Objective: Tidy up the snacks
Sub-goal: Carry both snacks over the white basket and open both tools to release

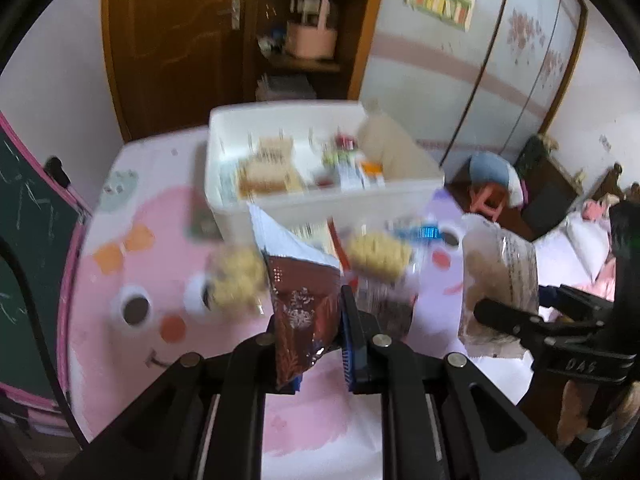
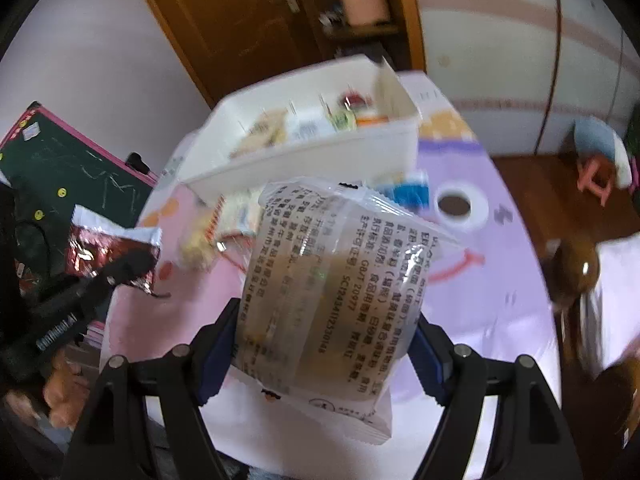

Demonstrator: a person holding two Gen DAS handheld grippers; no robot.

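My left gripper is shut on a dark red snack packet and holds it above the pink mat. My right gripper is shut on a clear cake packet with printed text; that packet also shows in the left wrist view. The red packet shows at the left of the right wrist view. A white bin with several snacks inside stands at the far side of the table. Loose yellow snack packets lie in front of the bin.
A green chalkboard stands left of the table. A brown door and shelf stand behind the bin. A pink stool and a bed lie to the right.
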